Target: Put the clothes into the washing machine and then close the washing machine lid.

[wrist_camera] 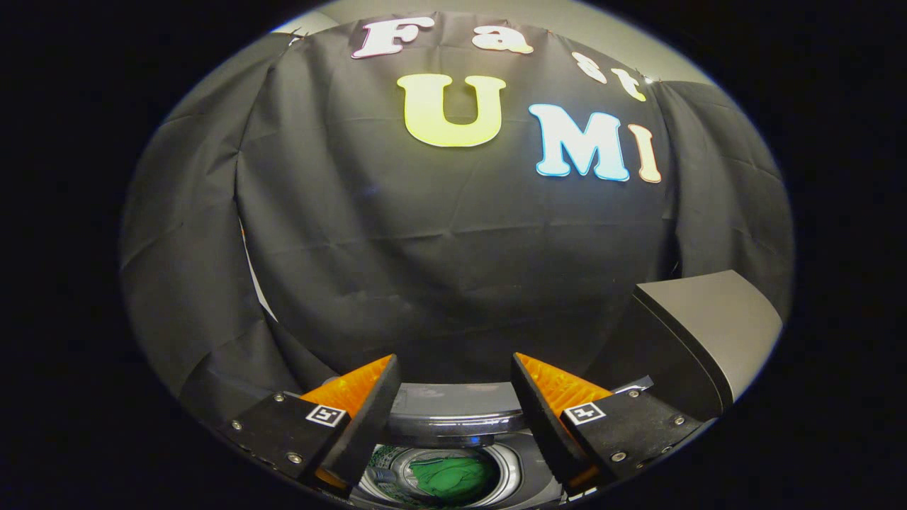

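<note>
The gripper (453, 368) has its fingers spread apart, holding nothing. Between and below them, one washing machine (453, 411) shows partly, its drum holding one green garment (453, 476). Its raised lid (708, 333) stands at the right, partly cut off.

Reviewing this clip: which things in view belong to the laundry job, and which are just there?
Job:
- green cloth, in the round metal drum
- grey washing machine top, beyond the fingers
- raised grey lid, still open
- gripper, fingers apart, holding nothing

Just there:
- black cloth wall
</note>
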